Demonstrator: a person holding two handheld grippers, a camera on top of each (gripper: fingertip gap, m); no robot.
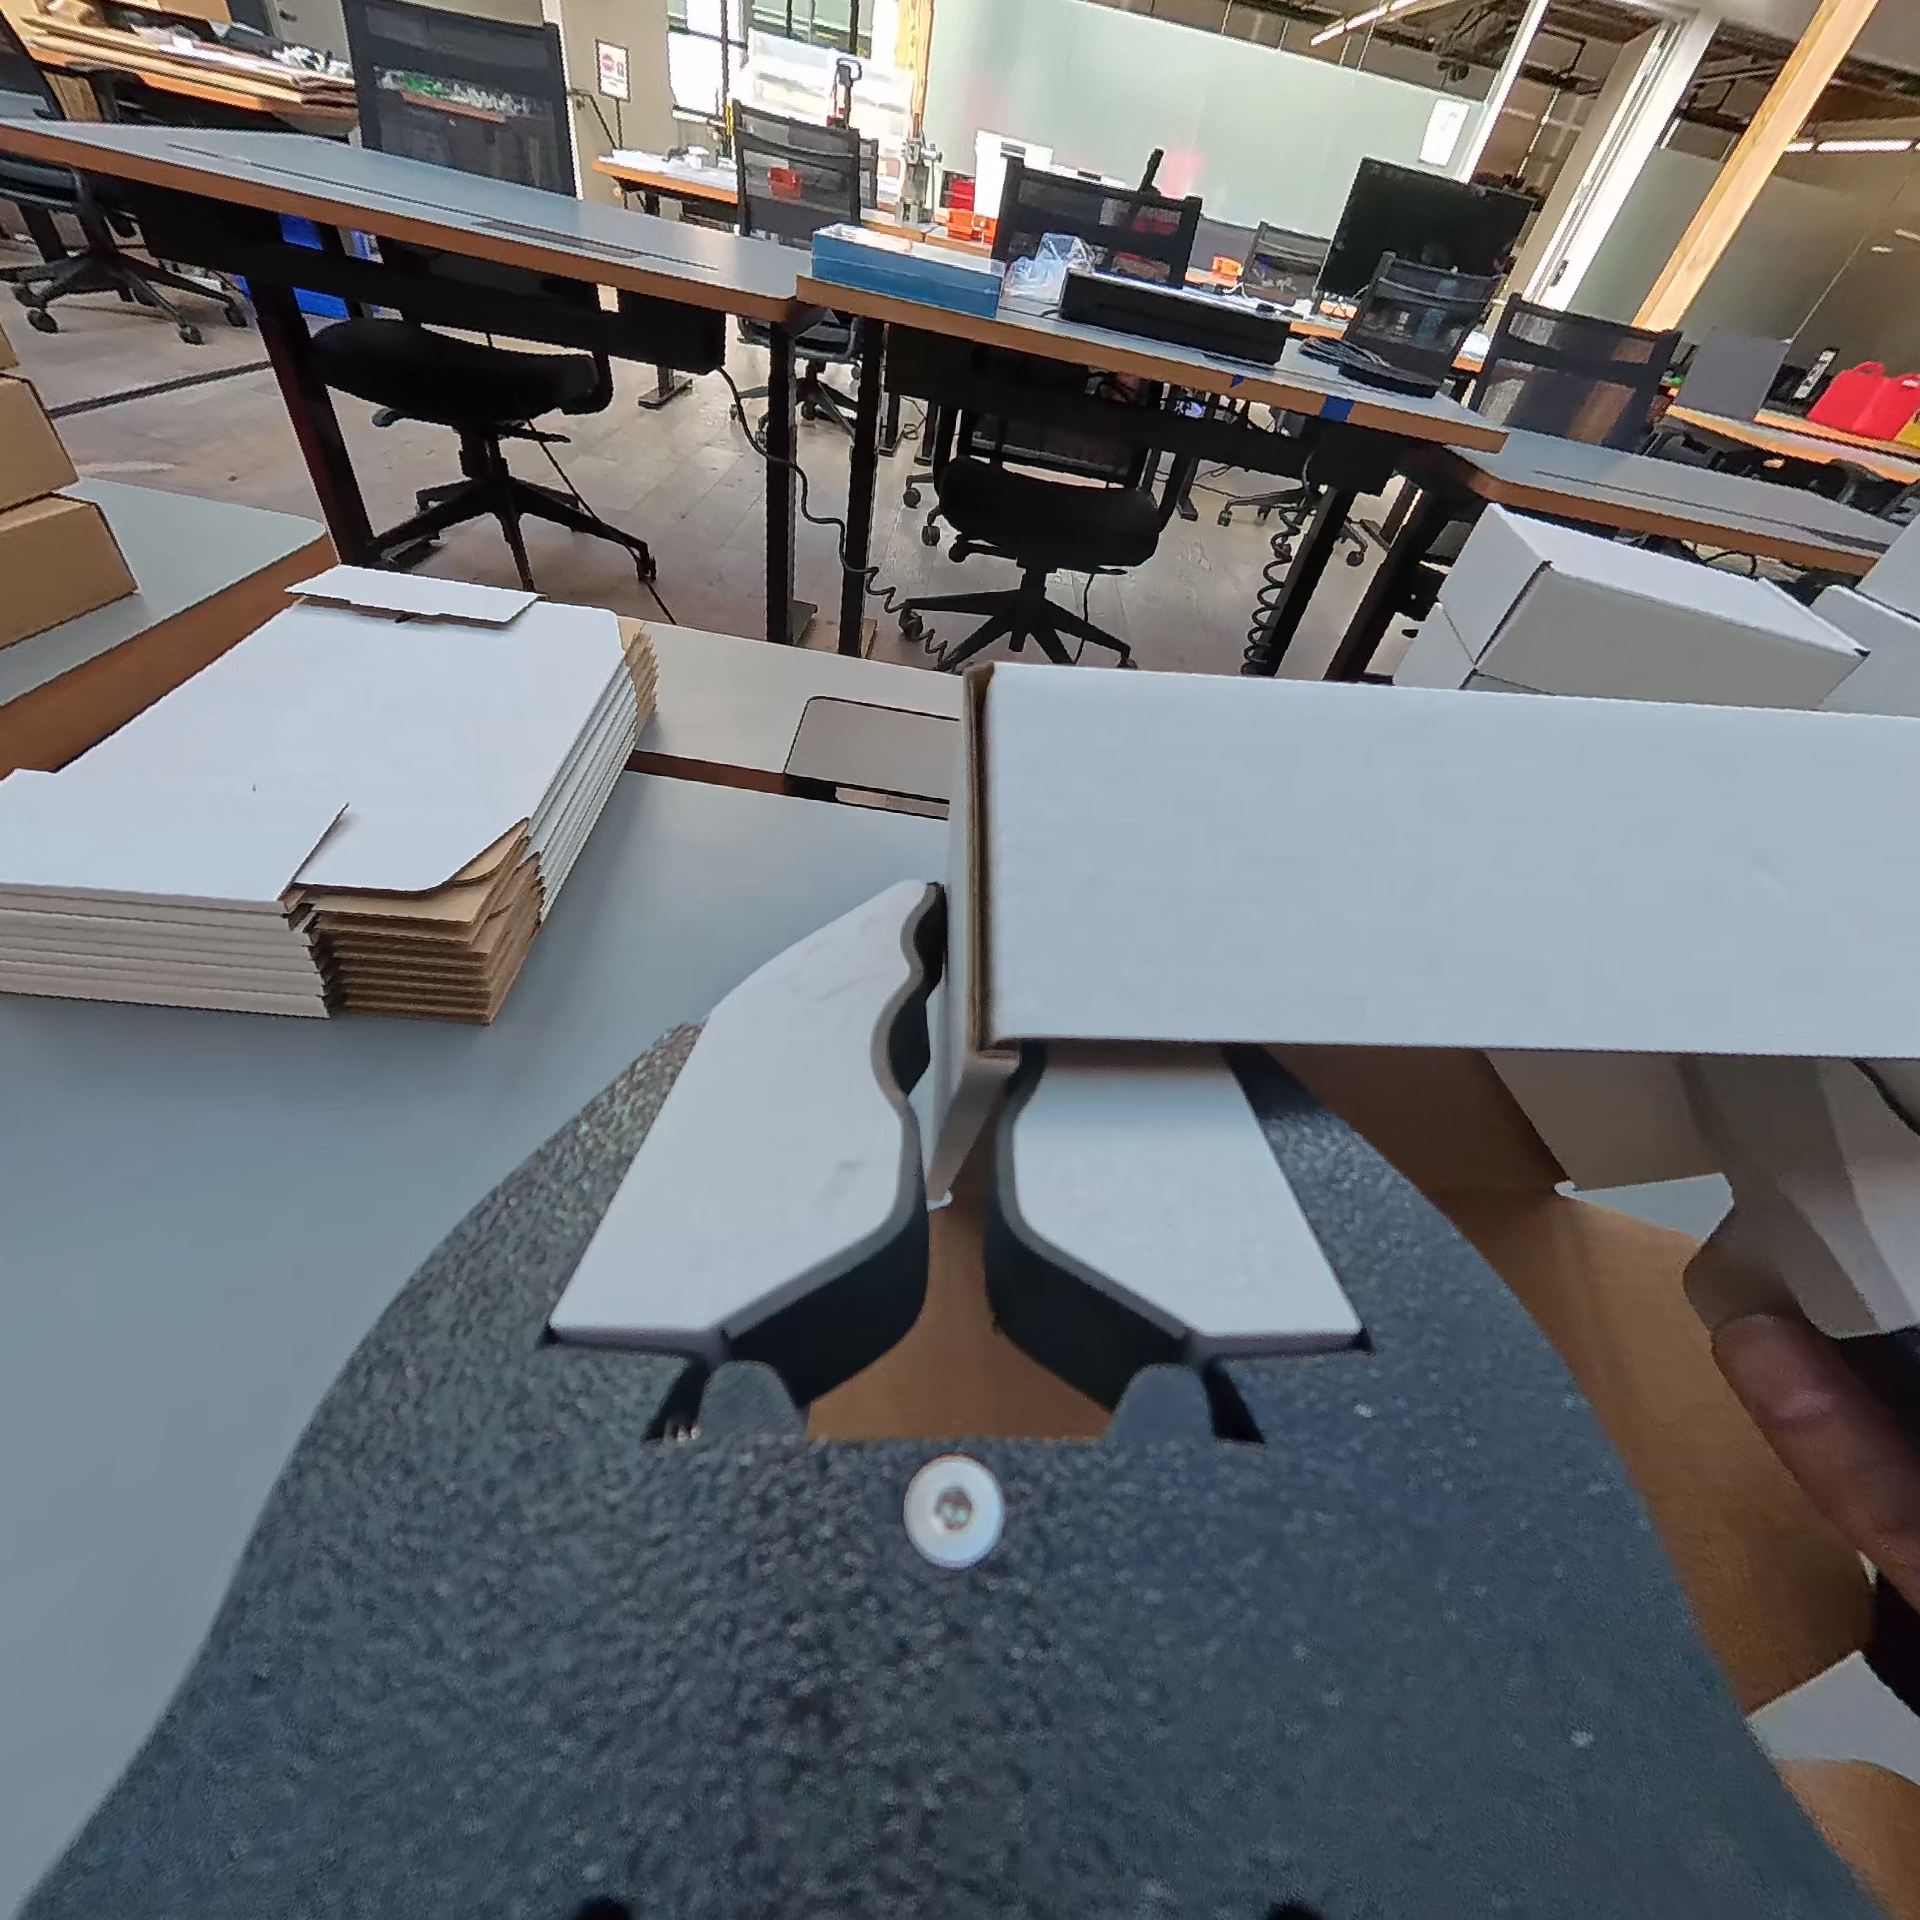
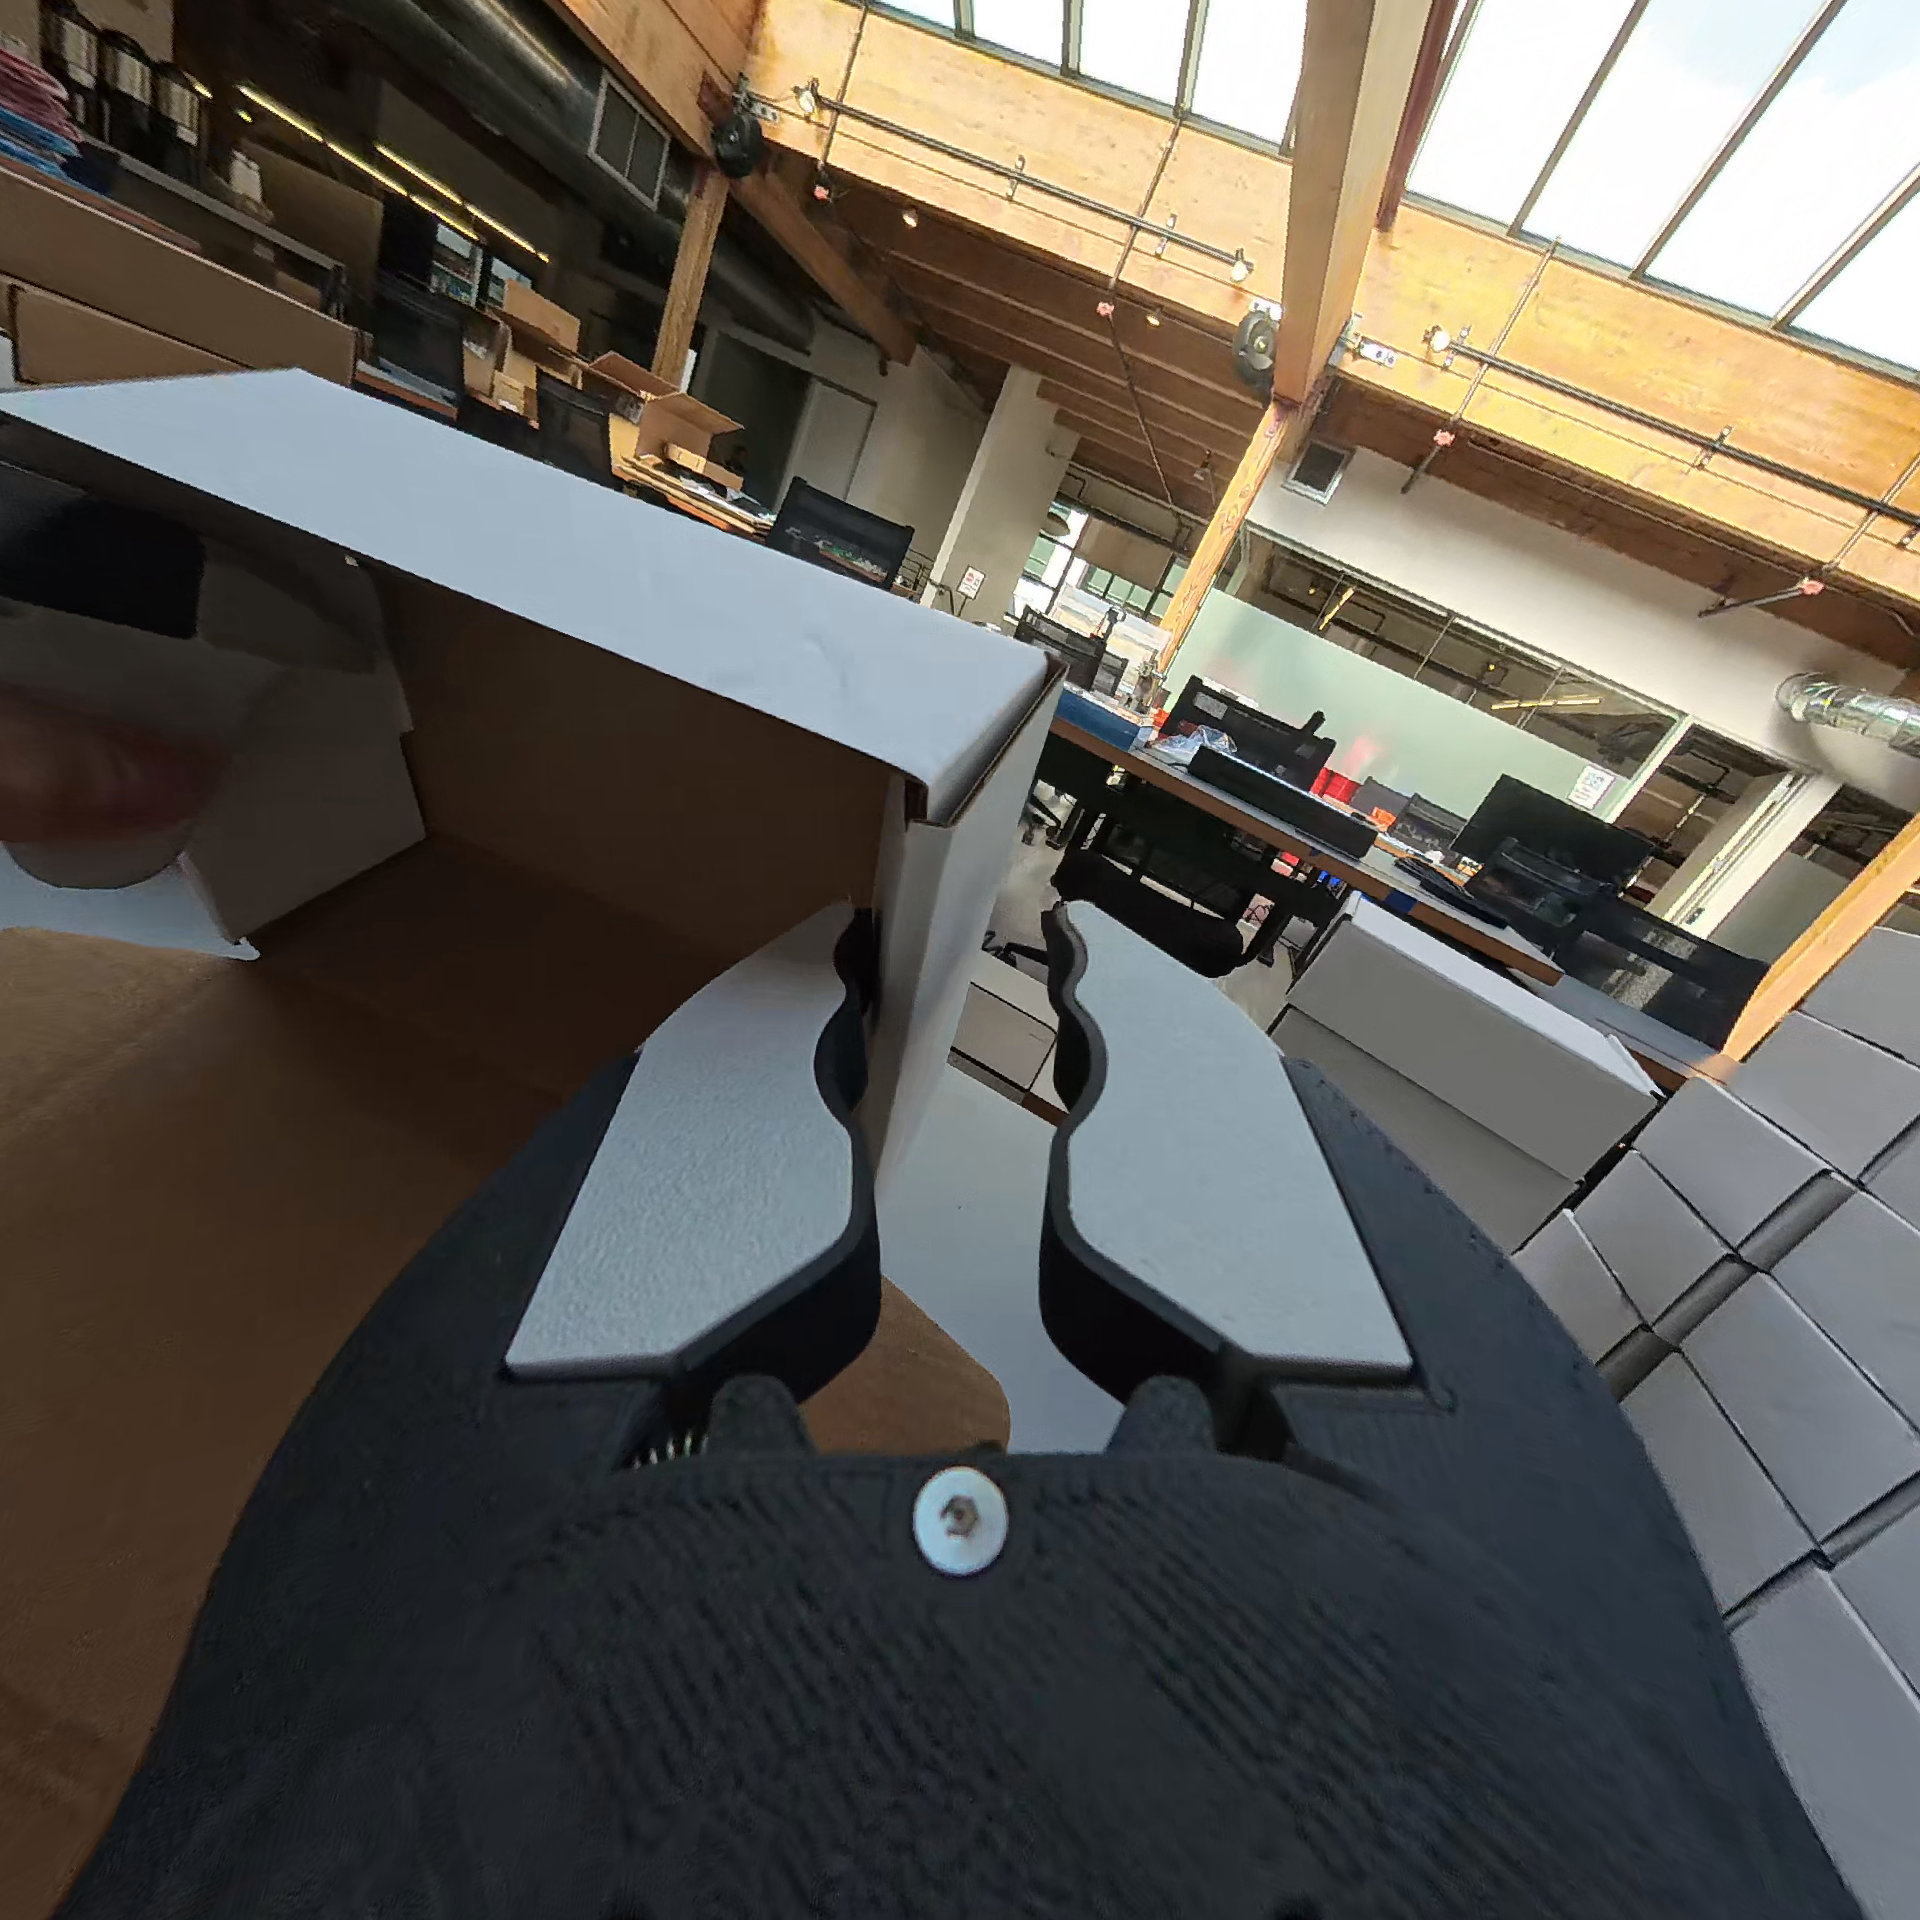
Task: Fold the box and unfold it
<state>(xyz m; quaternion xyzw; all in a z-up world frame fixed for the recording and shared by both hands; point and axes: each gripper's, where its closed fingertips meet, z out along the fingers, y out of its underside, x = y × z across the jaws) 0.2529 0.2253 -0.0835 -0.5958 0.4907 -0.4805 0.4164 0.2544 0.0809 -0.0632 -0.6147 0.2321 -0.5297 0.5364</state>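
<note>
The half-formed white box (image 1: 1455, 862) hung above the table (image 1: 260, 1195). The left tongs (image 1: 961, 1039) pinched its end wall; the right tongs (image 2: 961, 966) stood open astride the other wall. The cardboard looked light, stiff and easily creased, best gripped near its folds.

Stack of flat cardboard sheets (image 1: 312, 810) left of the box (image 1: 1434, 862), folded boxes (image 1: 1621, 623) behind-right of it

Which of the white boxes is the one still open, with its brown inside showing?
The box between the two grippers: its brown inside faces the right gripper, whose fingers straddle its side wall. The stacked boxes to the right are all closed, showing only white.
</note>
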